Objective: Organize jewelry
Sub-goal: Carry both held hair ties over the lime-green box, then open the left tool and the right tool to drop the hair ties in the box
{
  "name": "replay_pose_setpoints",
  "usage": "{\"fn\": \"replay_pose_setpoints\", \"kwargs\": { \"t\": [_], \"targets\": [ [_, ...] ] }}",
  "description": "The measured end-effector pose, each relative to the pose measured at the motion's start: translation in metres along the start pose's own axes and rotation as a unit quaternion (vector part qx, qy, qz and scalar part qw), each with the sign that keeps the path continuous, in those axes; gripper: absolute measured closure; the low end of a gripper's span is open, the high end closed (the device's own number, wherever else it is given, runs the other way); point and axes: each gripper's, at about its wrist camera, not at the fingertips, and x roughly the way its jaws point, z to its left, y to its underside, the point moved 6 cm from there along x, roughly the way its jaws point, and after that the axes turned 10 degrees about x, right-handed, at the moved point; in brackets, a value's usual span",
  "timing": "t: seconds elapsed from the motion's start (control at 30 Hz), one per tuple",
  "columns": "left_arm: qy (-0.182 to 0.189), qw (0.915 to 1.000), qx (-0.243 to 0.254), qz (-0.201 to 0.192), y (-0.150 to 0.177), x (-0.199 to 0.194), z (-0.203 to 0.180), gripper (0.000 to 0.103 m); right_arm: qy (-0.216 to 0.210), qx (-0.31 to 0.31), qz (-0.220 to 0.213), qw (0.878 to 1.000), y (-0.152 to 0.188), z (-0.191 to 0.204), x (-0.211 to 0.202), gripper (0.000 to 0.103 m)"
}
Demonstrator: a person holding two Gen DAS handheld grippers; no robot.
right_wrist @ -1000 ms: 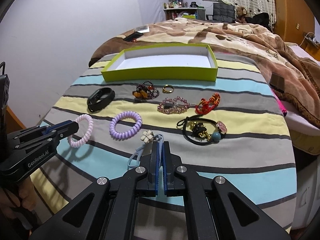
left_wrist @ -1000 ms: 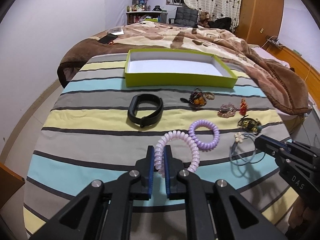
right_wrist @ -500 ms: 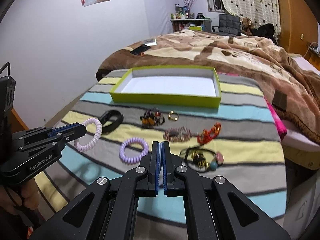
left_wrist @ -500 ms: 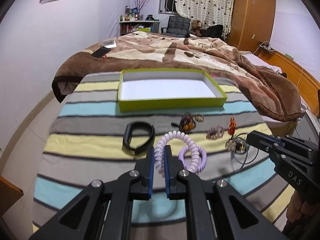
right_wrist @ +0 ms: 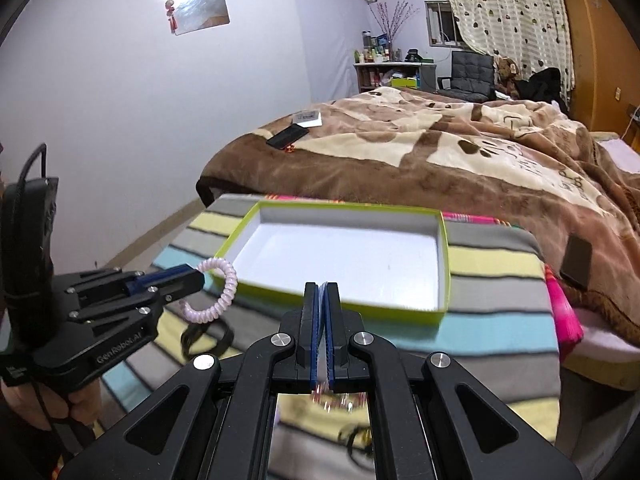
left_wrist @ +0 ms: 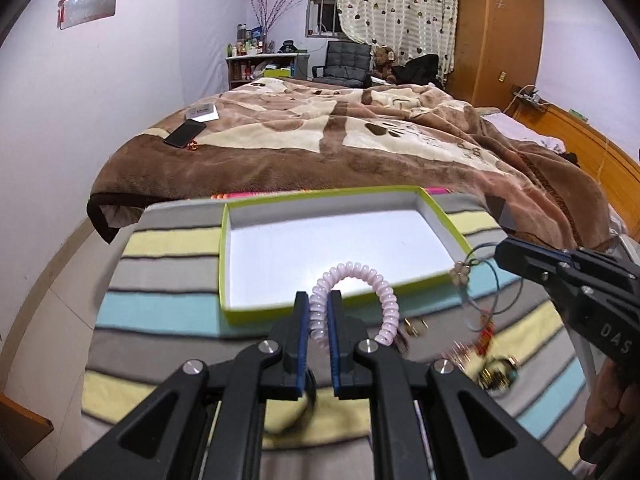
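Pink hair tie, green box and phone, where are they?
Pink hair tie (left_wrist: 352,270): left wrist view, top of its loop.
Green box (right_wrist: 447,264): right wrist view, right wall.
Phone (left_wrist: 185,133): left wrist view, screen middle.

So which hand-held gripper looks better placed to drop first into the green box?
Probably left: its pink coil tie already hangs at the box's near rim. The right, holding the blue tie, sits off the corner.

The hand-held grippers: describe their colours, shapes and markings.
Both are matte black with angular linkage arms, silver pivot screws and blue pads. The left hand-held gripper reads "GenRobot.AI" and has a black cable; the right hand-held gripper shows the letters "DAS".
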Motion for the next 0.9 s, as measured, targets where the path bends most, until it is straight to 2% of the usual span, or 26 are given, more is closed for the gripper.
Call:
{"fn": "replay_pose_setpoints", "kwargs": {
  "t": [0.17, 0.43, 0.73, 0.8, 0.87, 0.9],
  "targets": [
    [0.001, 0.9999, -0.012, 0.012, -0.017, 0.035, 0.017, 0.093, -0.015, 0.013, 0.015, 1.0, -0.022, -0.008, 0.034, 0.101],
    [-0.003, 0.9987, -0.017, 0.049, -0.023, 0.091, 0.03, 0.093, -0.026, 0.025, 0.038, 0.999, -0.044, -0.024, 0.087, 0.101],
    [-0.002, 0.9966, -0.012, 0.081, -0.011, 0.127, 0.031, 0.093, 0.008, 0.031, 0.079, 0.996, -0.033, -0.046, 0.127, 0.1],
    [0.0, 0.9964, -0.013, 0.084, -0.008, 0.128, 0.032, 0.091, 0.014, 0.038, 0.087, 0.995, -0.028, -0.054, 0.13, 0.1],
    [0.005, 0.9965, -0.016, 0.081, -0.007, 0.127, 0.031, 0.08, 0.022, 0.041, 0.09, 0.995, -0.025, -0.06, 0.131, 0.1],
    [0.008, 0.9967, -0.018, 0.078, -0.007, 0.126, 0.031, 0.078, 0.025, 0.042, 0.09, 0.995, -0.024, -0.062, 0.131, 0.098]
  ]
}}
